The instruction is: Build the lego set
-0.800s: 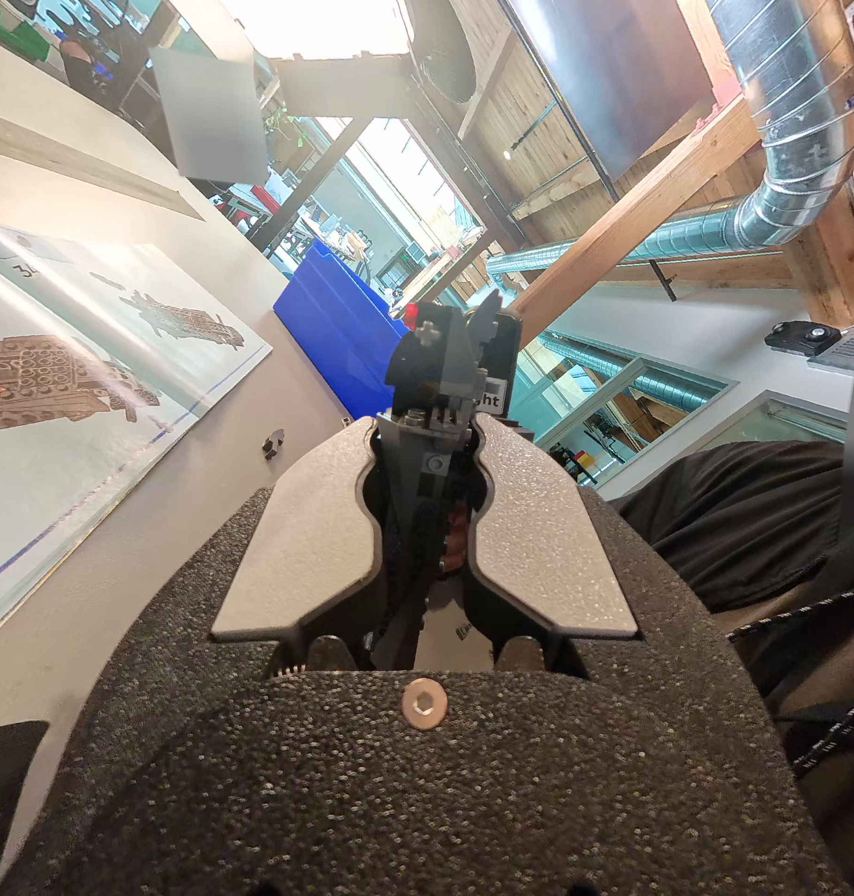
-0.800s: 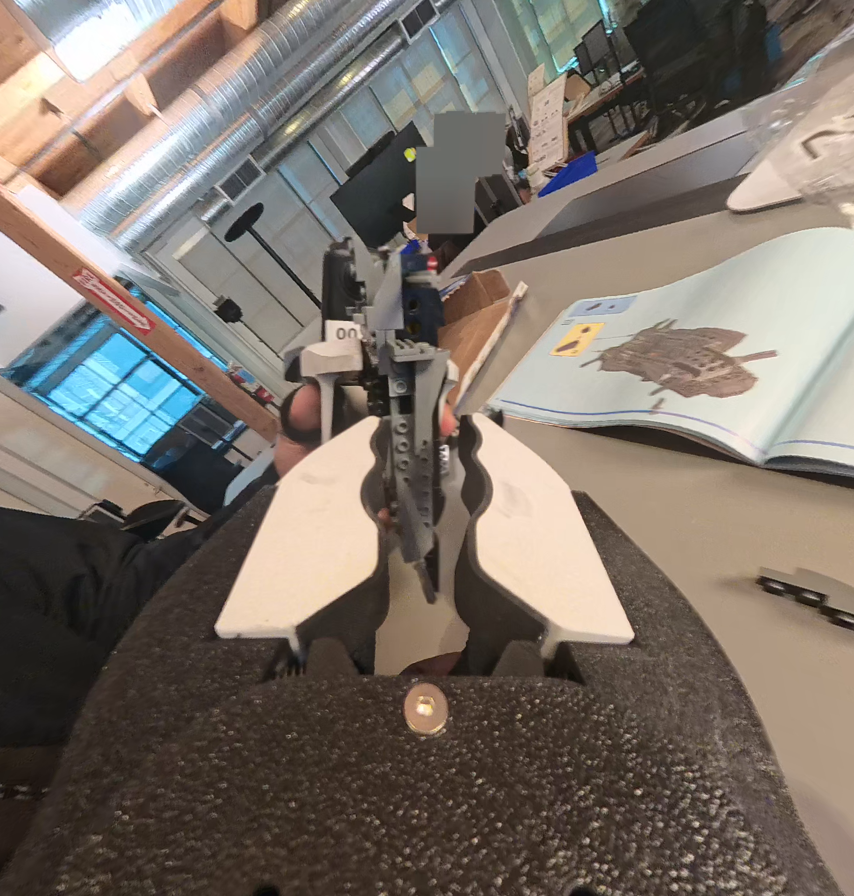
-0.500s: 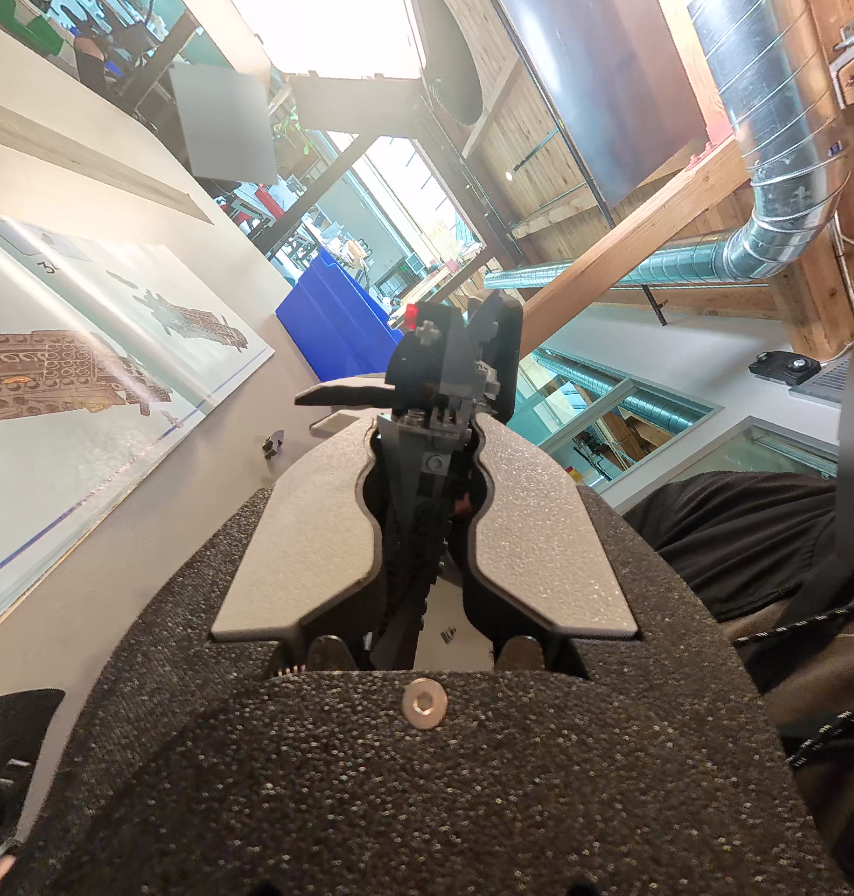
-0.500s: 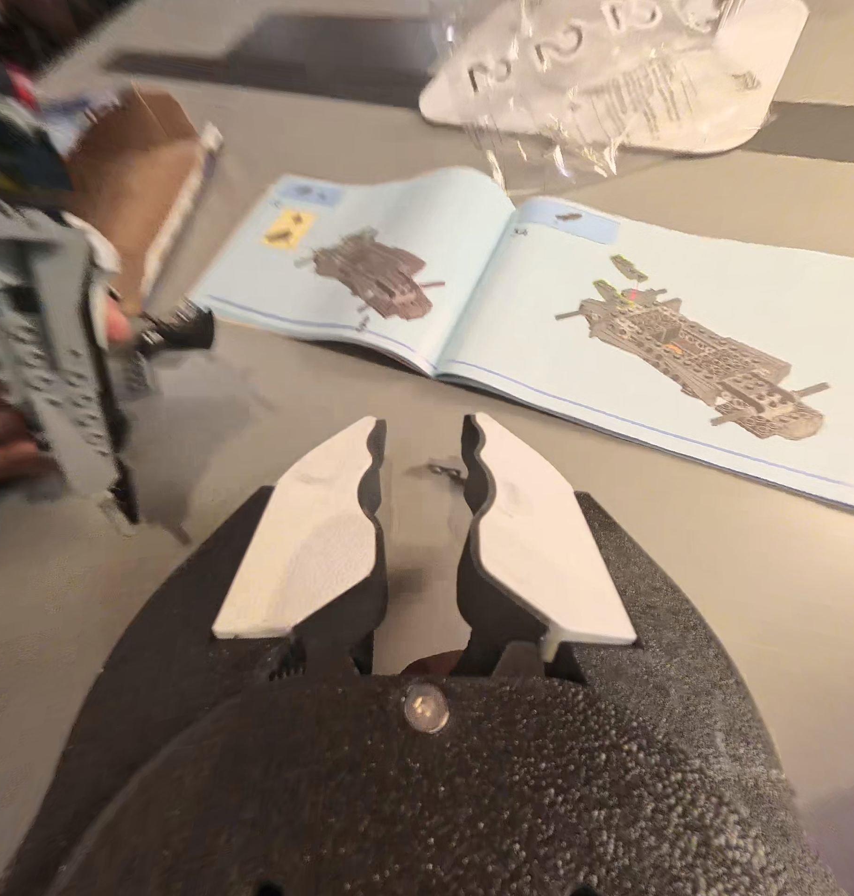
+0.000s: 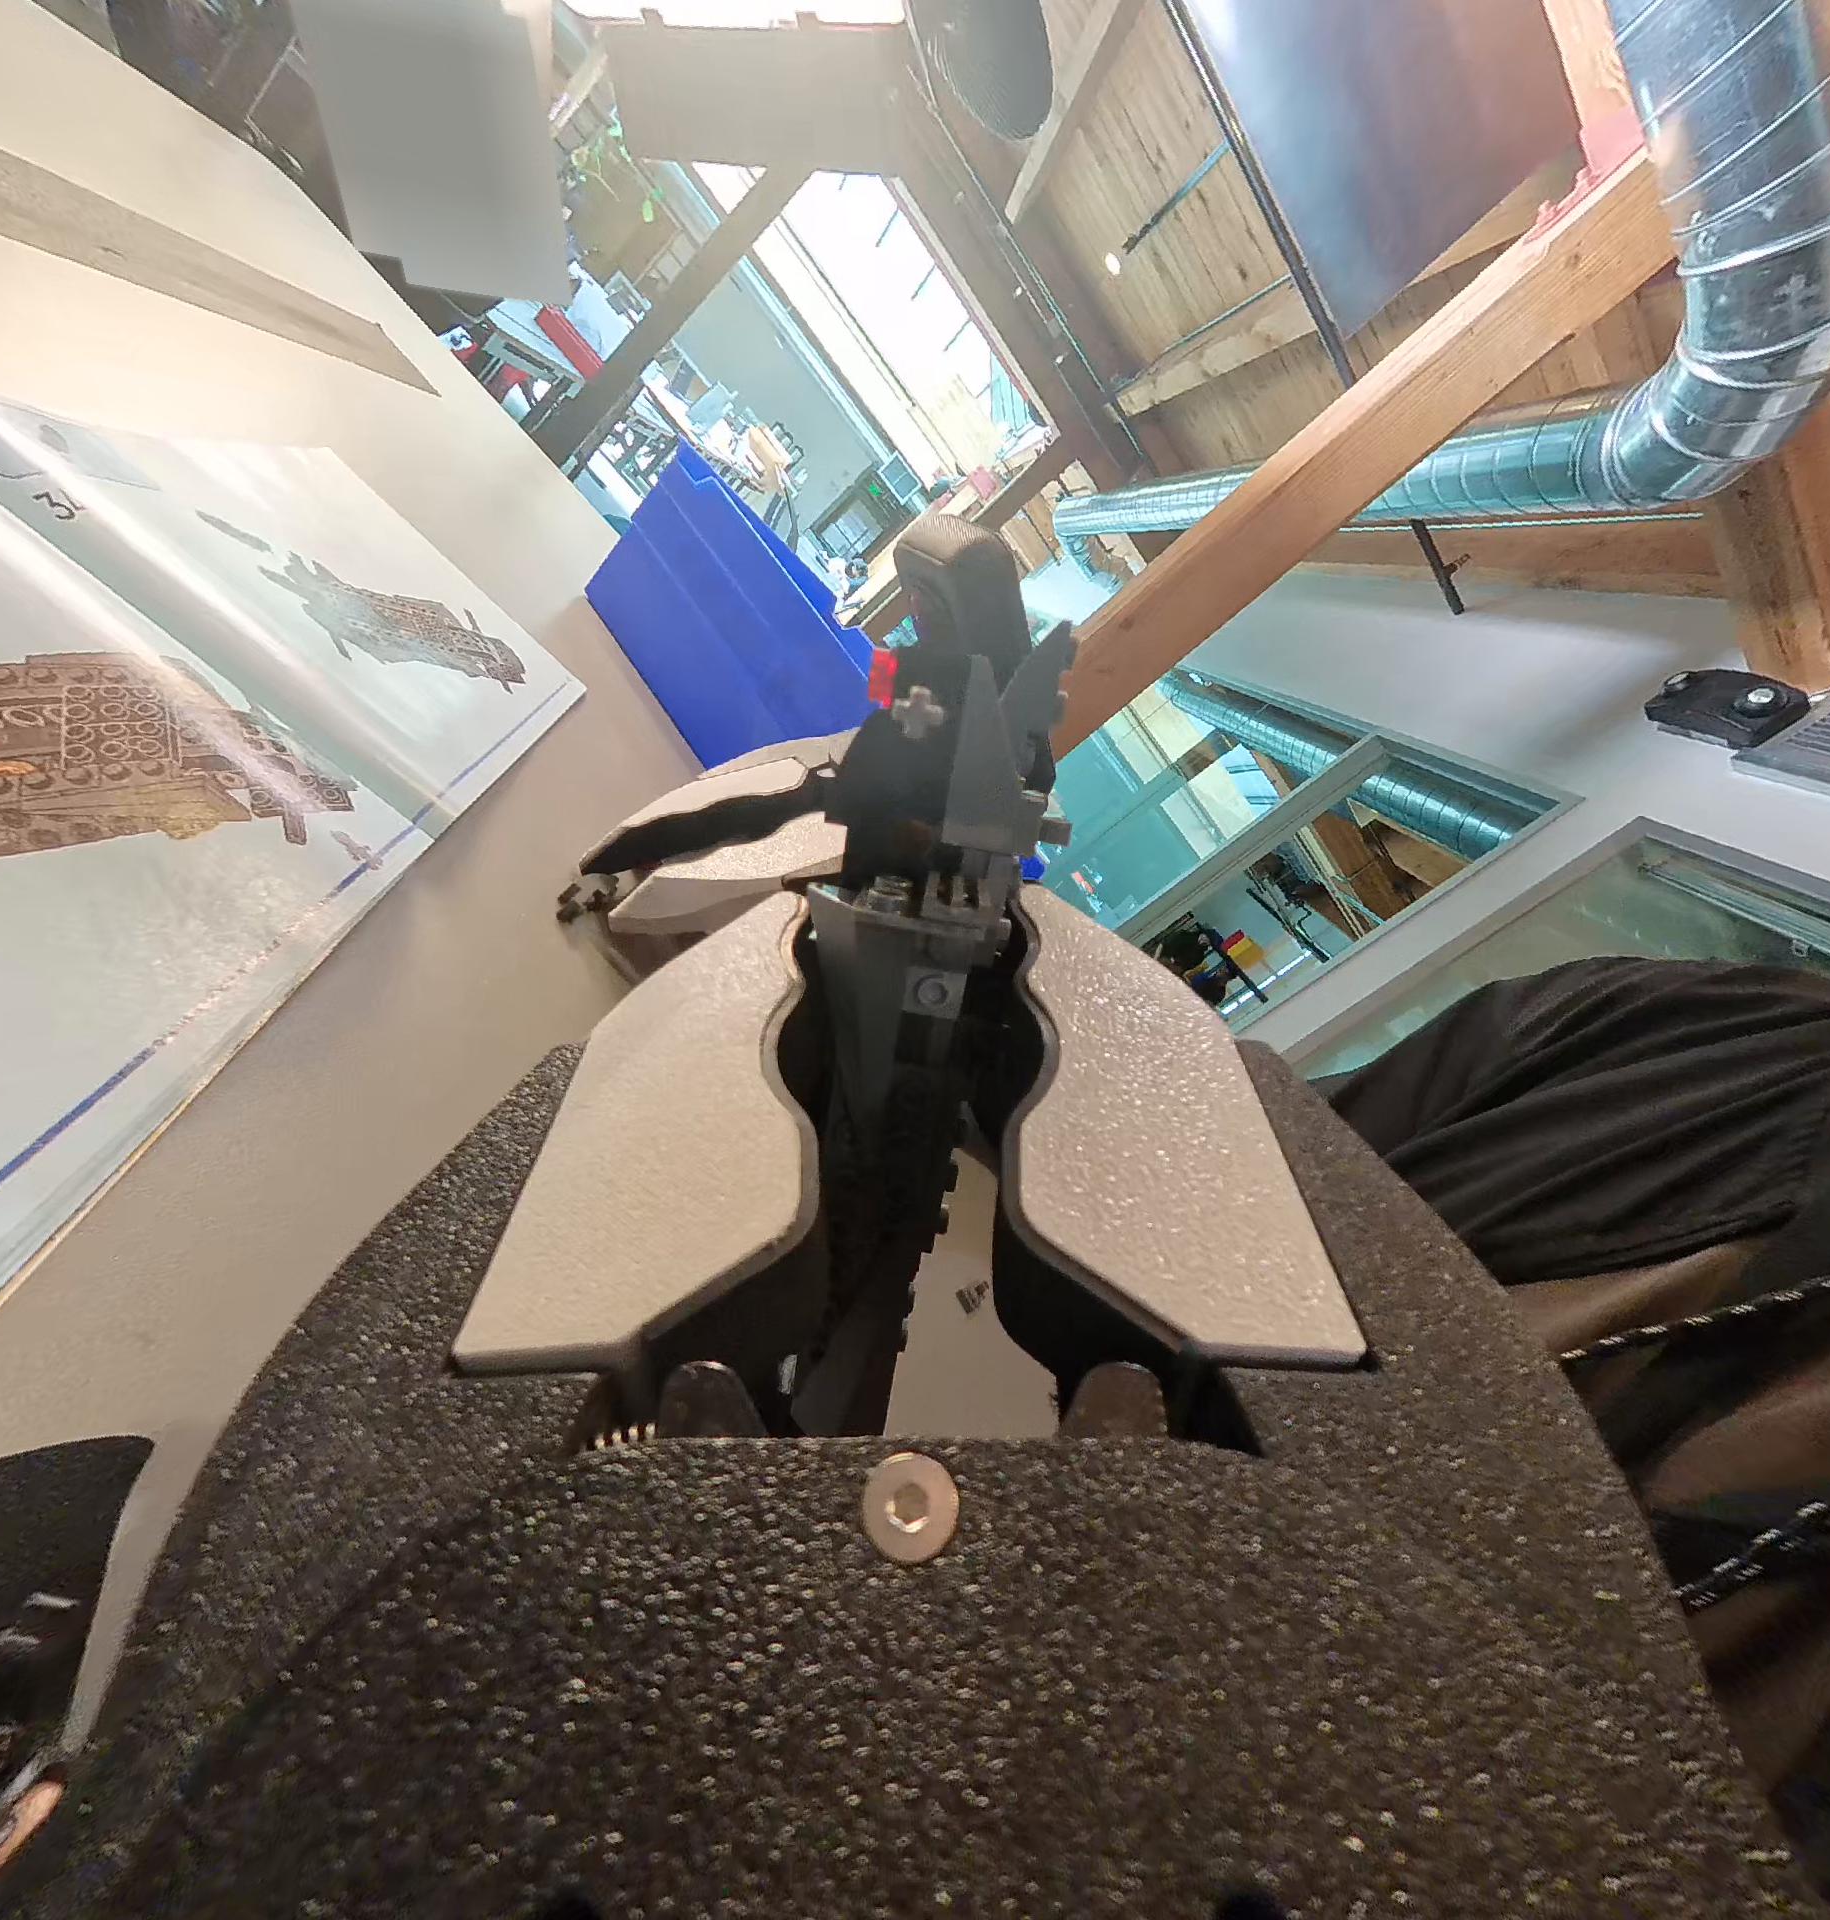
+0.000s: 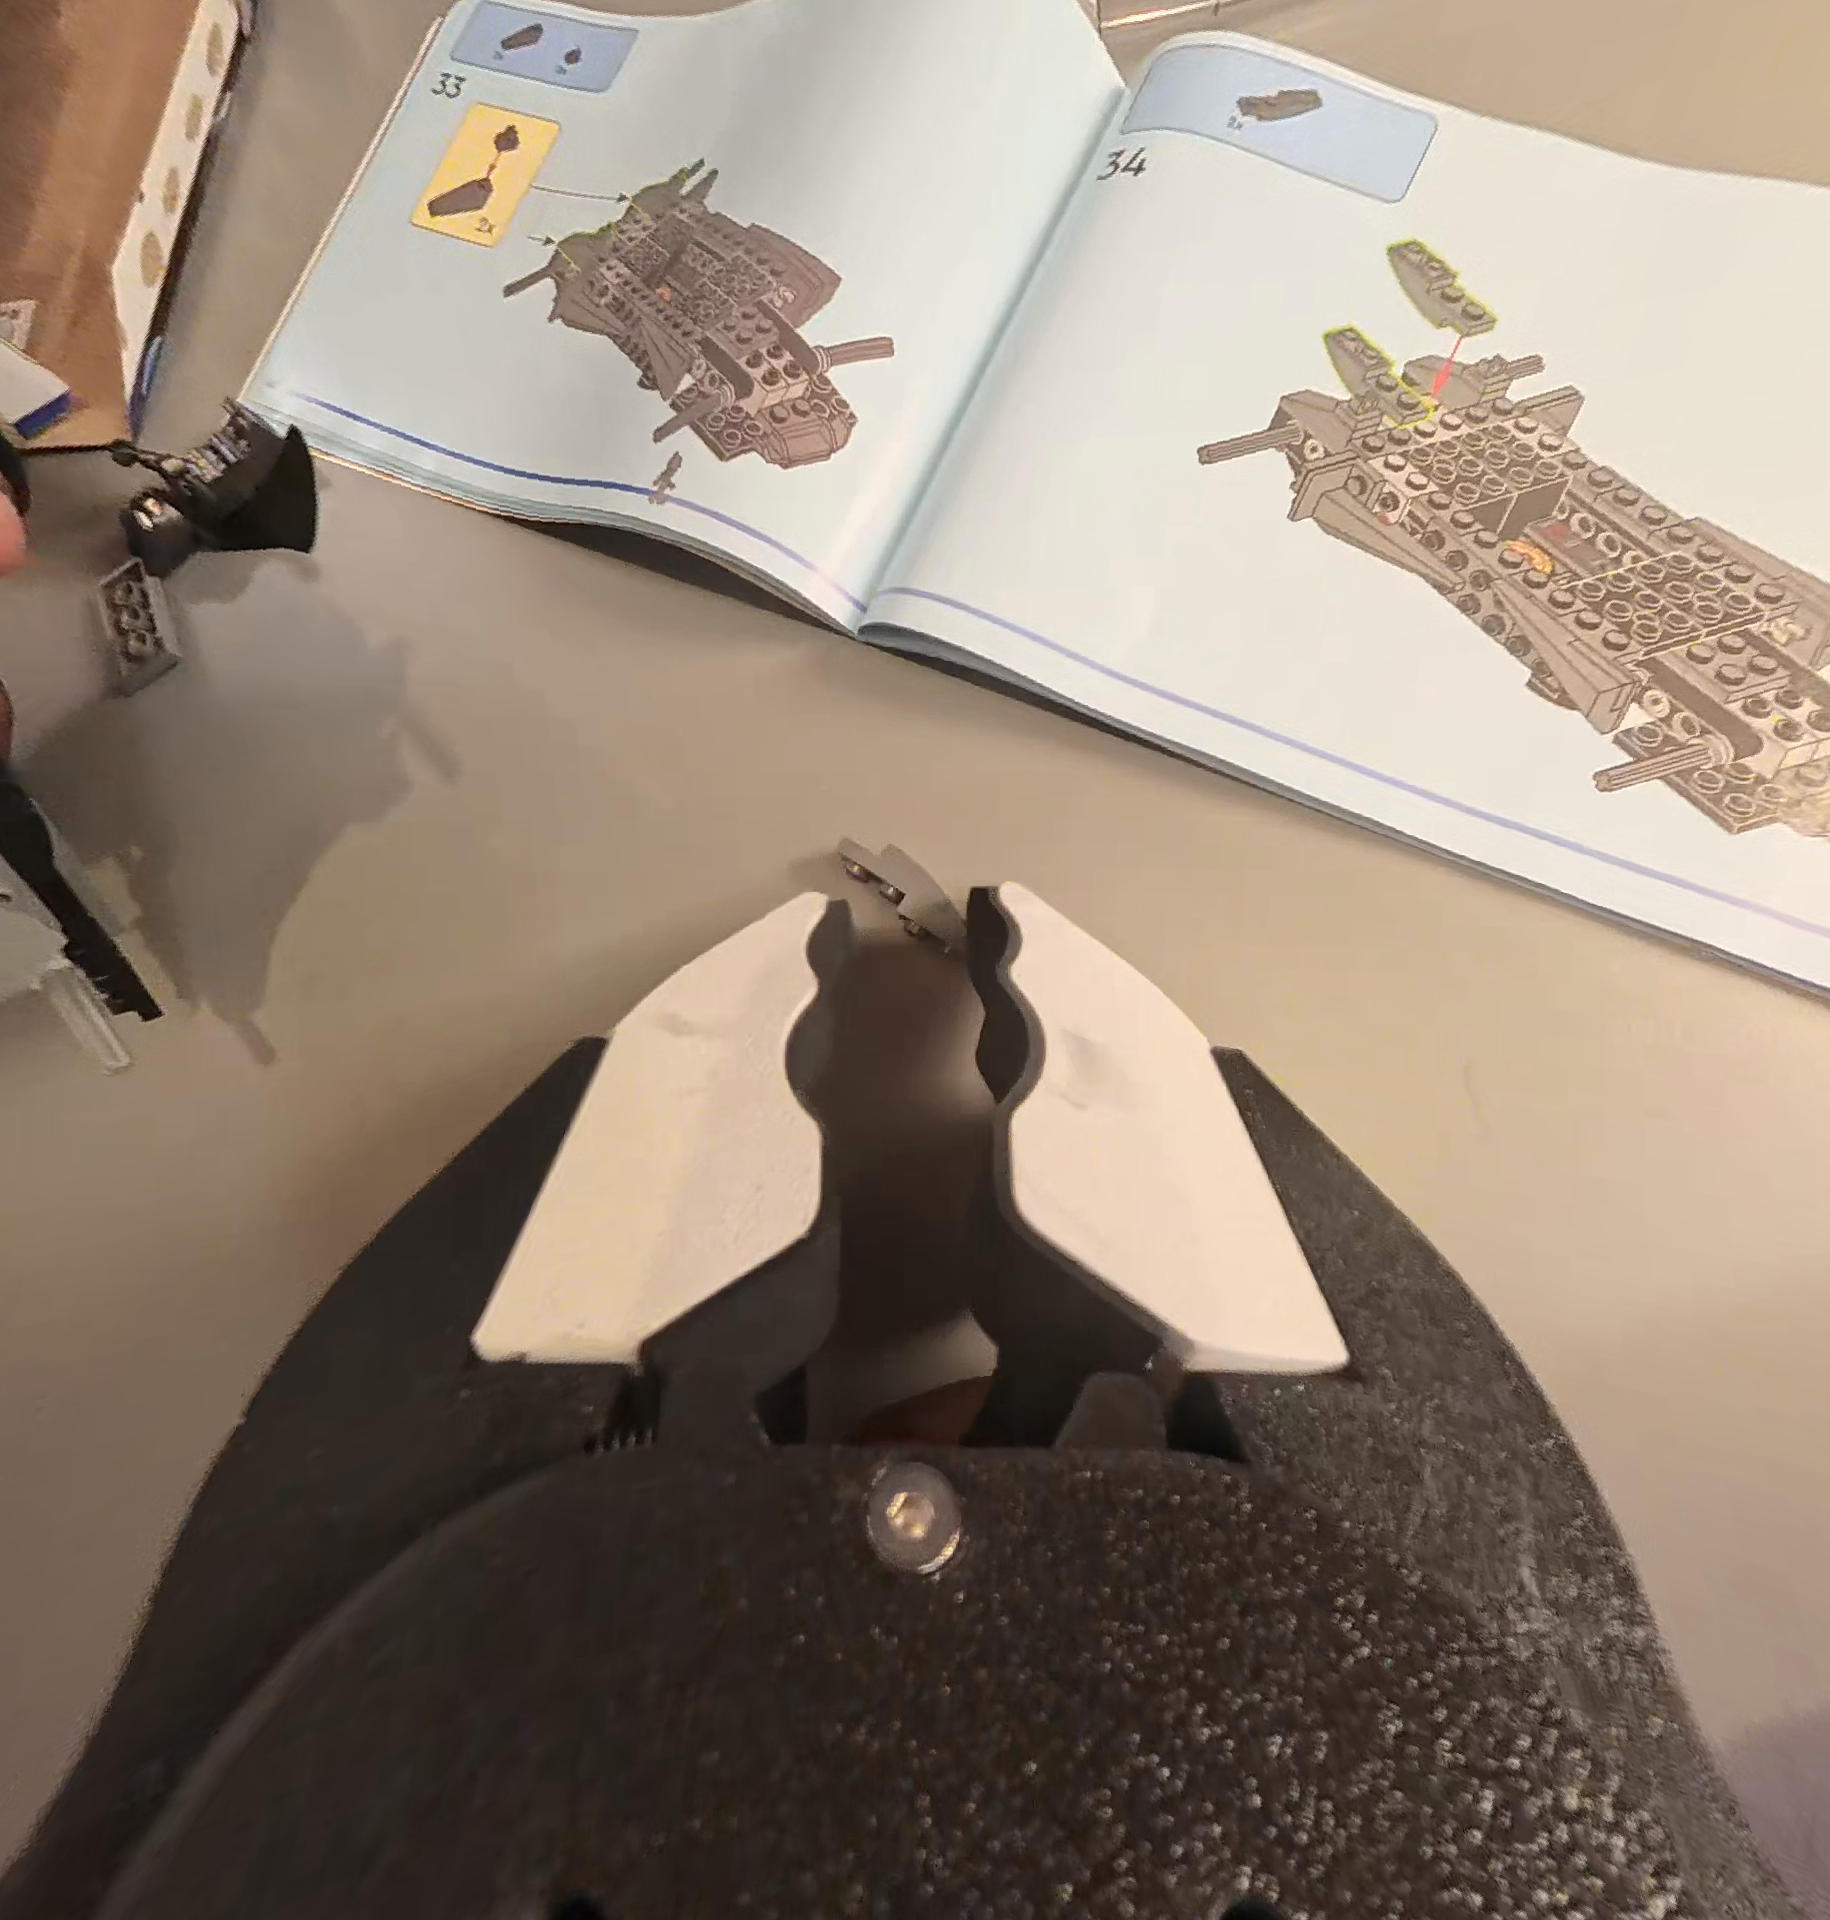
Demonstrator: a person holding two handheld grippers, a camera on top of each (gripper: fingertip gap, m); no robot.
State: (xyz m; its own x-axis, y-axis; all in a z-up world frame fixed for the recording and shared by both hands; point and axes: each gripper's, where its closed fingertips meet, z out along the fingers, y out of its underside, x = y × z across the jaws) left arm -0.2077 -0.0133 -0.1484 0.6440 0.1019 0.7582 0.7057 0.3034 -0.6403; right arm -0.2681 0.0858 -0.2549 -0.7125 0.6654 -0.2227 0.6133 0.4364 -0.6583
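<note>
Swinging away from the grey brick model, which our left gripper keeps clamped between its pads up off the table, our right gripper has come down low beside the open instruction booklet. Its fingers stand apart around a small grey wedge piece lying on the table, the left fingertip clear of it.
</note>
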